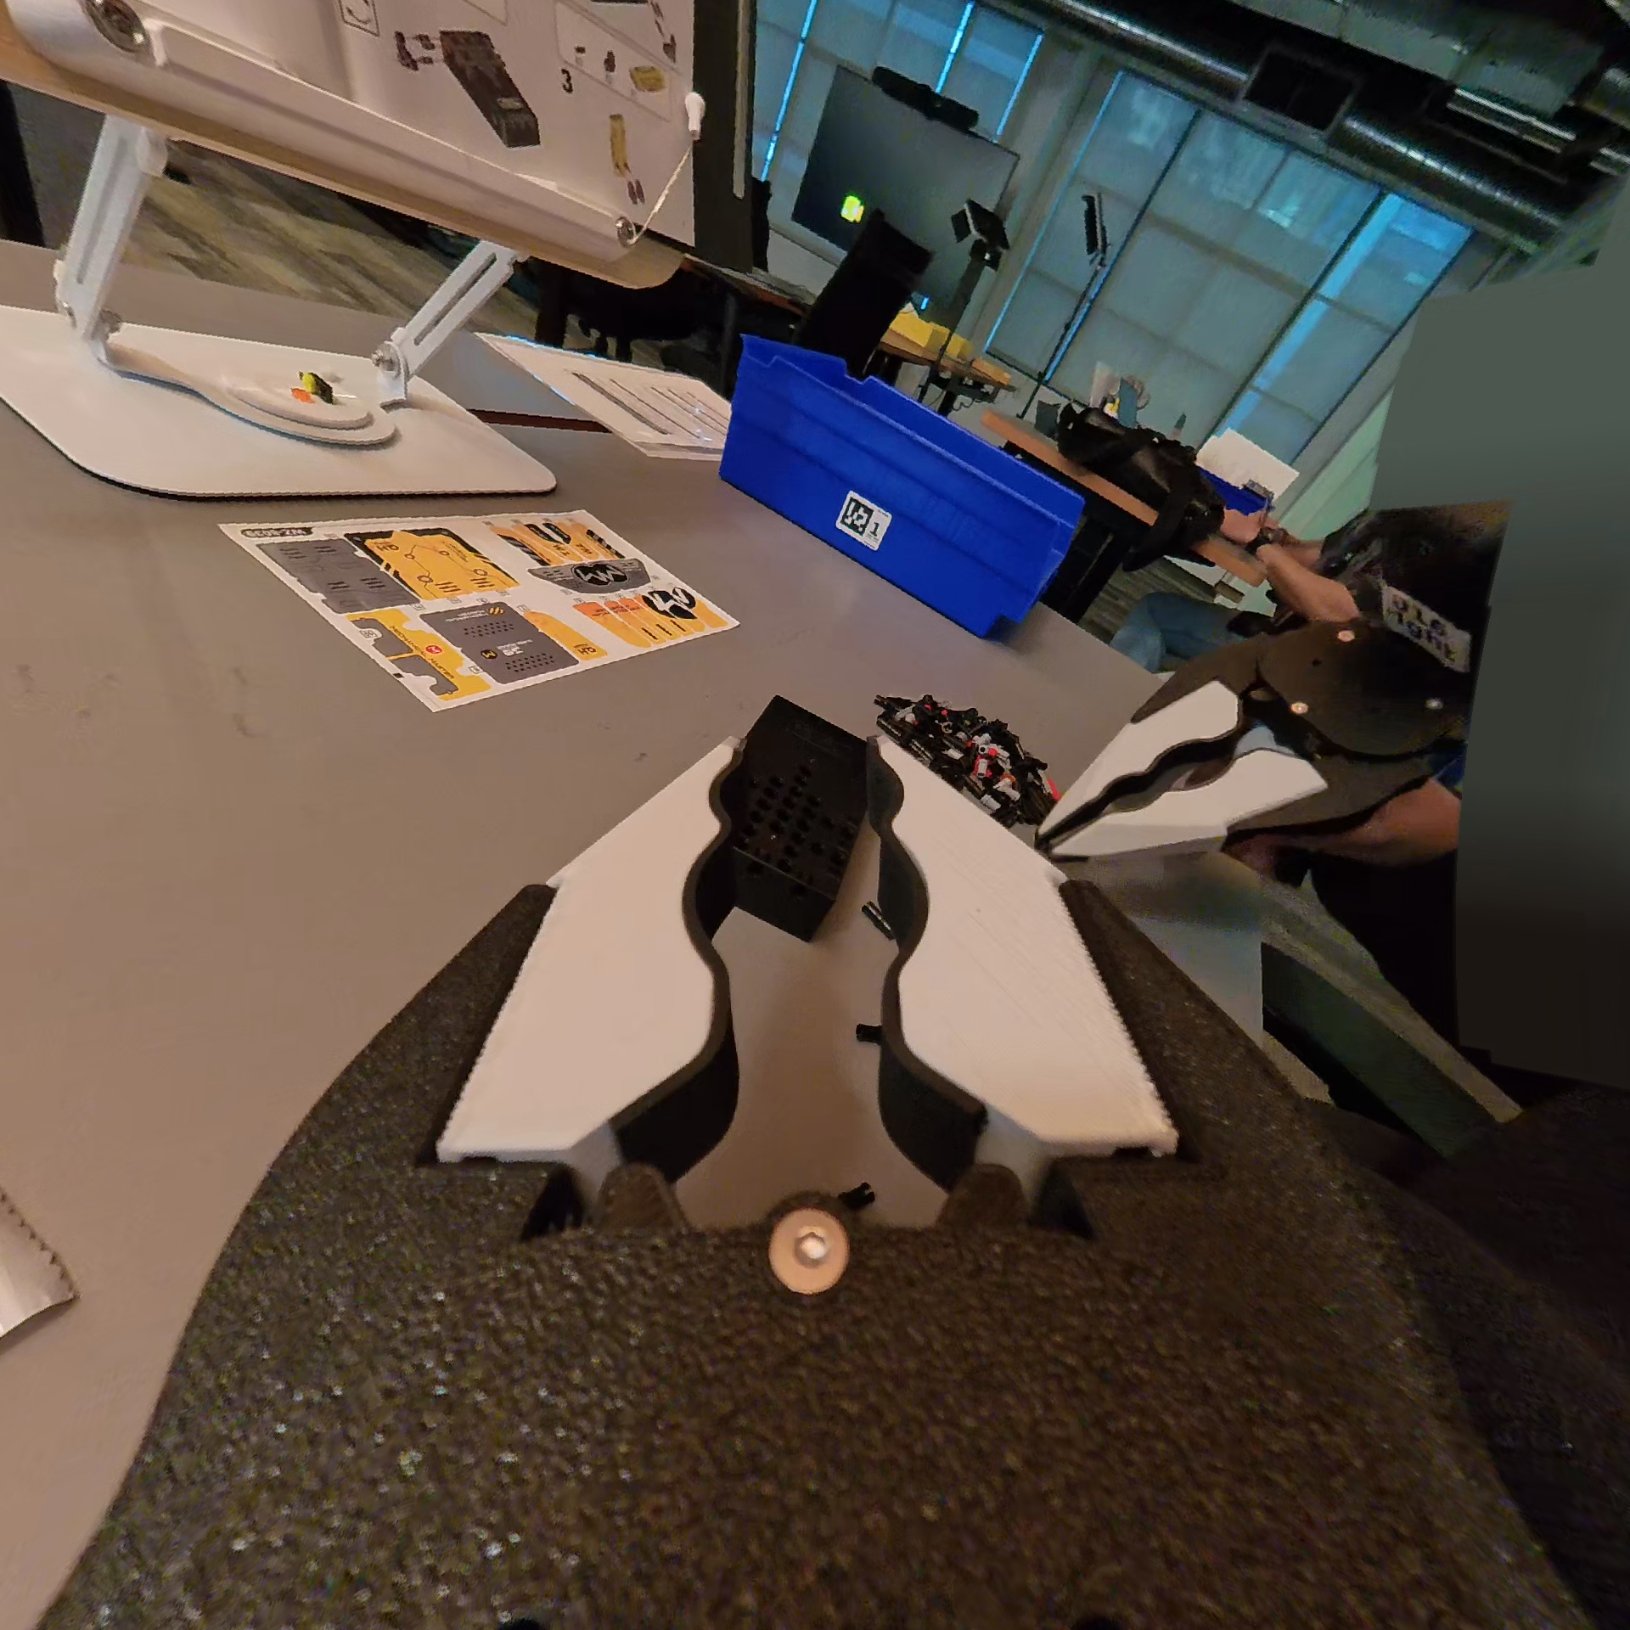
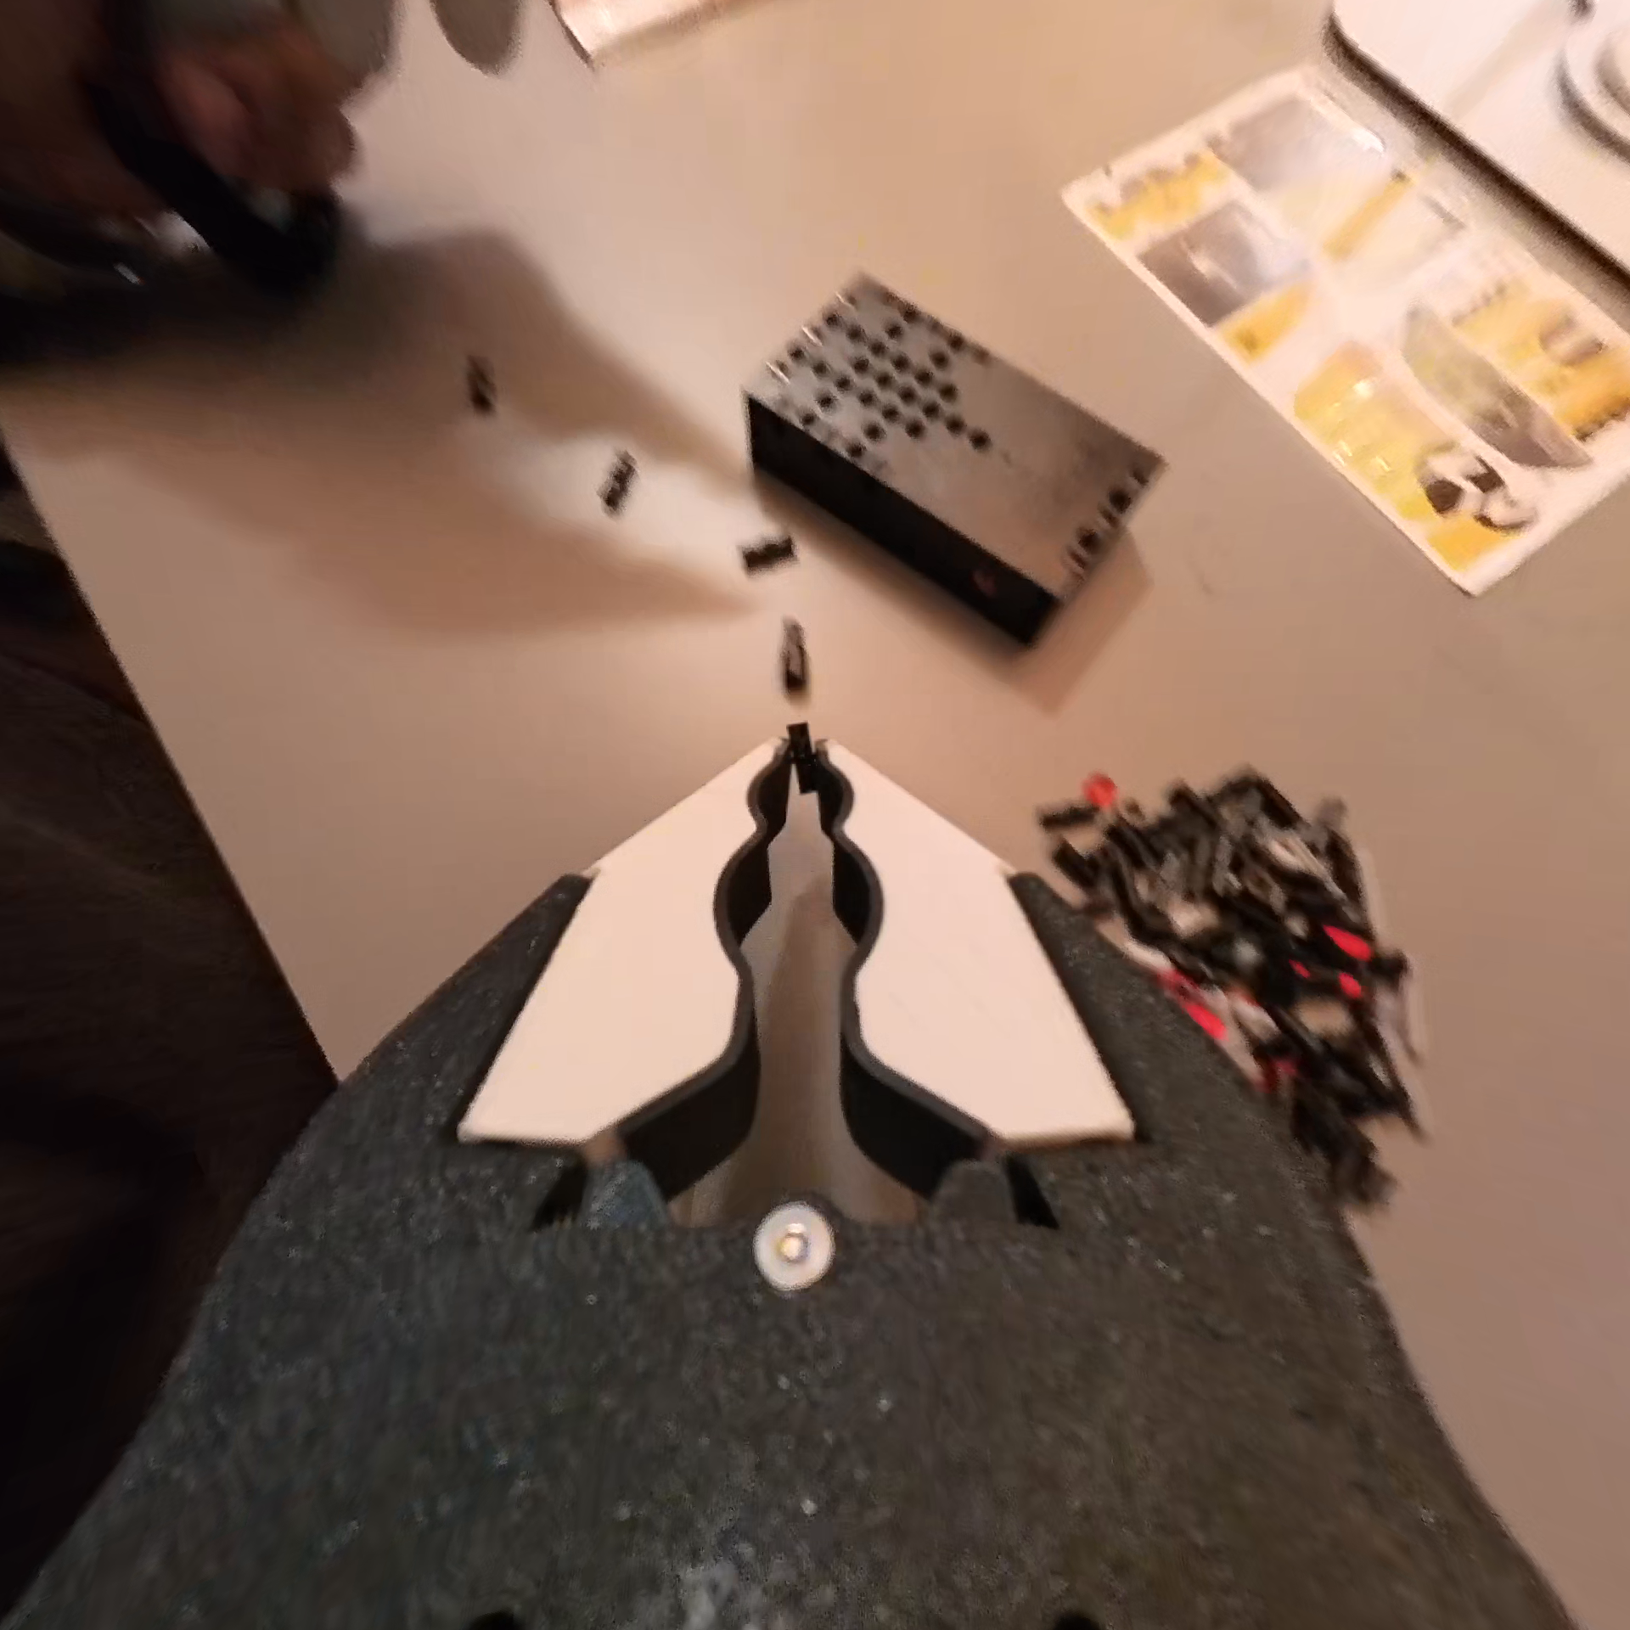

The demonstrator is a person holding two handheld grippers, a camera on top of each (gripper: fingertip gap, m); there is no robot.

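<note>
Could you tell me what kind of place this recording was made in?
Probably an office-style workshop or lab: a grey worktable with a blue parts bin, a pile of small black pieces, and large windows behind other desks.

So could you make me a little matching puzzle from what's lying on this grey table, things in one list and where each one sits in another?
Things:
1. black perforated block
2. small black pin
3. pile of small black and red parts
4. blue bin

Places:
A. pinched at the tips of the right gripper
B. far across the table, beyond the sticker sheet
C. between the fingers of the left gripper
D. heaped beside the right gripper

Pairs: 1-C, 2-A, 3-D, 4-B
</note>
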